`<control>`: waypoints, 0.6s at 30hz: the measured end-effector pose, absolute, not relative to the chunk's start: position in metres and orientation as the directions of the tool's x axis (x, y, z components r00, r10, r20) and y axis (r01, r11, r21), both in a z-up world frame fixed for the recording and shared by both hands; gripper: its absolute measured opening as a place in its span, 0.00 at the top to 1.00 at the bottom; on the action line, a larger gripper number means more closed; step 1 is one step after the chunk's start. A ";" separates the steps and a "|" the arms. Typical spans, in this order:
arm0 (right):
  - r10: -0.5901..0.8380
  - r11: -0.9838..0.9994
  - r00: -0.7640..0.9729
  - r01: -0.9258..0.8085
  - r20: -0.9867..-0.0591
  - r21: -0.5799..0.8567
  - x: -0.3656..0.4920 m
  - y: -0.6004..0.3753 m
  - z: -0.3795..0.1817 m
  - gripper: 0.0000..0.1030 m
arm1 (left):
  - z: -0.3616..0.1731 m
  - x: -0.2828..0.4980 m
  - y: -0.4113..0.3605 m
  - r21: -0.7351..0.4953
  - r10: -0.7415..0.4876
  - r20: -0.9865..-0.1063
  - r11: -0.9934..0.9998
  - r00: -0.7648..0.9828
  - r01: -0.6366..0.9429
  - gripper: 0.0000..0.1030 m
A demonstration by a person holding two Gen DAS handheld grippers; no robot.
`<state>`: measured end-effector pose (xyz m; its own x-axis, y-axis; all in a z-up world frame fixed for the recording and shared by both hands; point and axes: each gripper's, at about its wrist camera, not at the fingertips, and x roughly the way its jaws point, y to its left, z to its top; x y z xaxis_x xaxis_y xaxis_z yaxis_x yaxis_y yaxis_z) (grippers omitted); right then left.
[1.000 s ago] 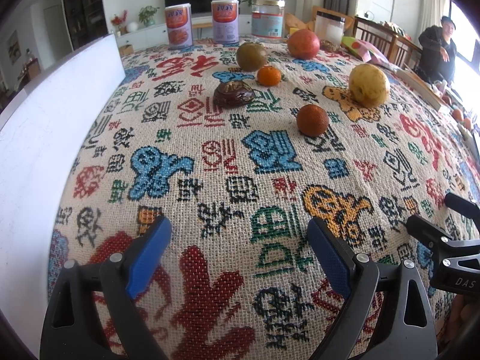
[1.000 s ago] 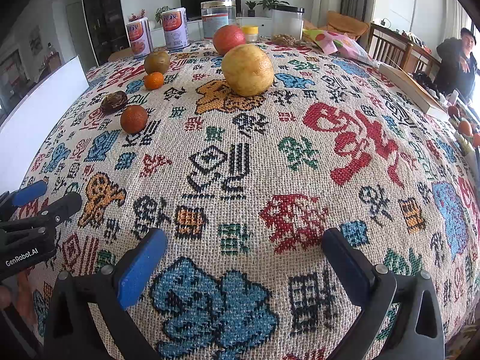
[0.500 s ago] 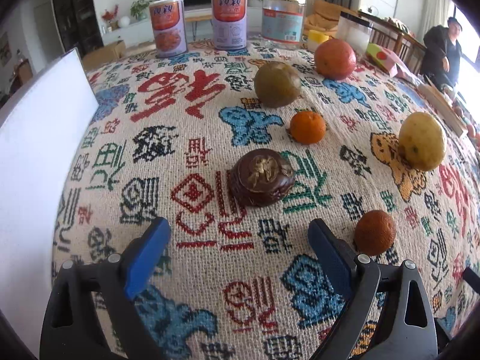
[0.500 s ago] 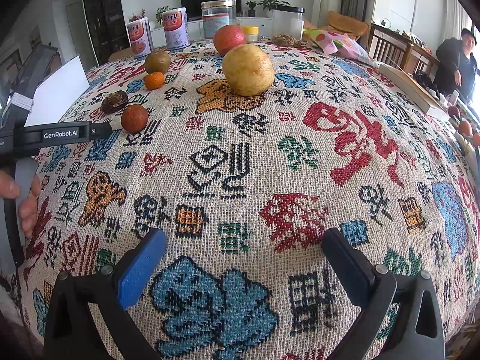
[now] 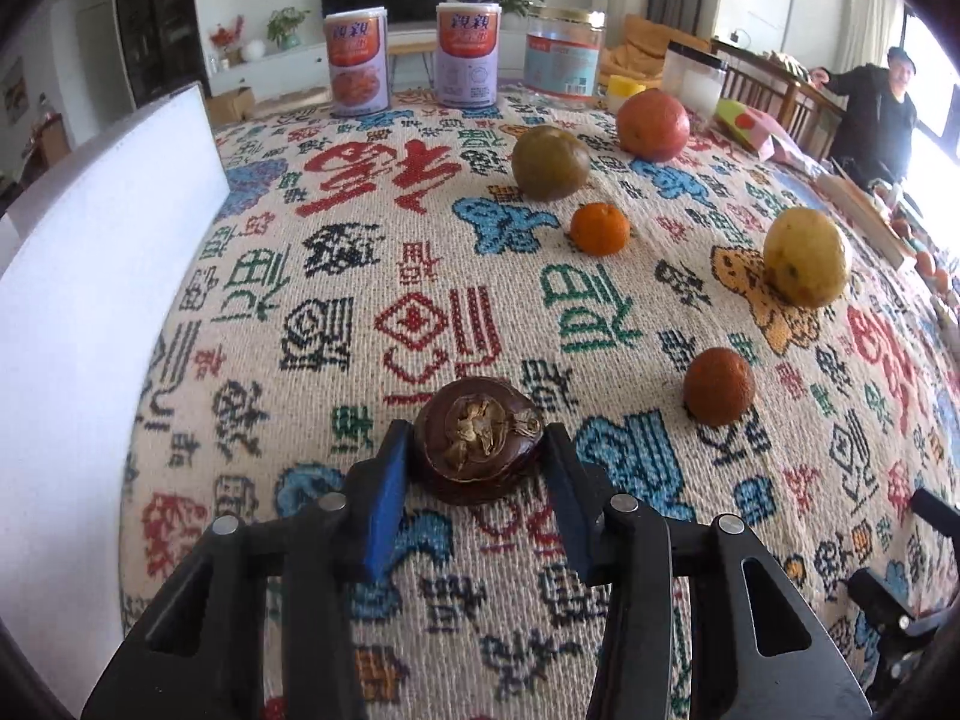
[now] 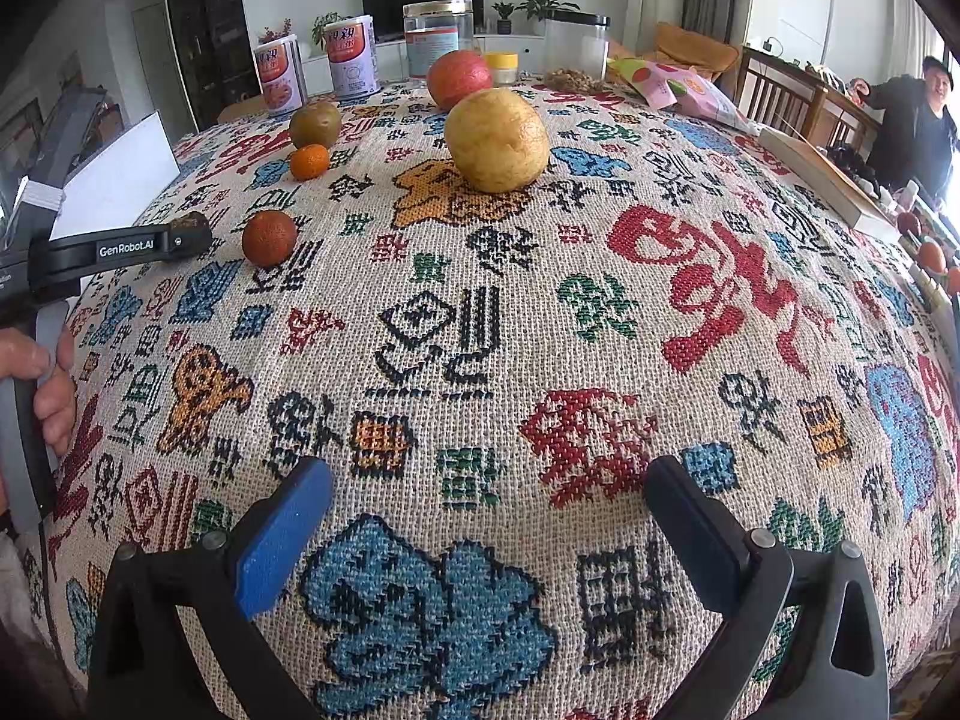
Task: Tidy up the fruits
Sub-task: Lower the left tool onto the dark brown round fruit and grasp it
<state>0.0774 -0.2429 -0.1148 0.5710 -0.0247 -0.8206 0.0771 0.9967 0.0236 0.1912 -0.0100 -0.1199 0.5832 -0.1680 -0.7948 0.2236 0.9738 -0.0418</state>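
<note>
White board (image 5: 90,312) is standing along the left edge of the worktop (image 5: 420,252), whose woven patterned cloth is carrying all the fruit; nothing is lying on or against the board, so the organizing is looking barely begun. Just to its right, the left gripper (image 5: 477,456) is closing its jaws around the dark brown fruit (image 5: 477,441), which is sitting between the blue pads; the pads are looking right at its sides, the right one seemingly touching, though a firm squeeze is hard to confirm. The fruit is resting on the cloth, not yet lifted.

Further right, five fruits are lying loose and apart from each other: the olive-green fruit (image 5: 551,163), the small orange (image 5: 600,229), the large red-orange fruit (image 5: 653,123) near the jars, the dark orange fruit (image 5: 719,386) and the yellow fruit (image 5: 807,257).

At the far right, the right gripper (image 6: 486,516) is hovering over bare cloth with its jaws standing wide and nothing between them. By my judgement, all six fruits are waiting to be placed, with the first pick in hand.
</note>
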 end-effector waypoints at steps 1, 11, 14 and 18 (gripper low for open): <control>-0.025 0.997 0.571 0.077 -0.821 0.023 0.077 -0.243 -0.115 0.00 | -0.120 0.178 -0.007 -0.044 -0.169 -0.799 0.974 0.578 0.224 0.56; -0.024 0.997 0.571 0.076 -0.820 0.024 0.077 -0.243 -0.114 0.00 | -0.127 0.153 0.004 0.008 -0.095 -0.804 0.985 0.586 0.170 0.11; -0.024 0.997 0.571 0.077 -0.820 0.025 0.077 -0.243 -0.114 0.00 | -0.128 0.153 0.007 0.011 -0.082 -0.804 0.988 0.589 0.153 0.06; -0.023 0.997 0.571 0.077 -0.820 0.025 0.077 -0.243 -0.114 0.00 | -0.128 0.148 0.010 0.013 -0.081 -0.802 0.988 0.591 0.153 0.06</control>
<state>0.0766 -0.2431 -0.1142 0.5714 -0.0232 -0.8203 0.0768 0.9967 0.0253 0.1477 0.0095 -0.1283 0.5913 -0.0806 -0.8024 0.1527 0.9882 0.0133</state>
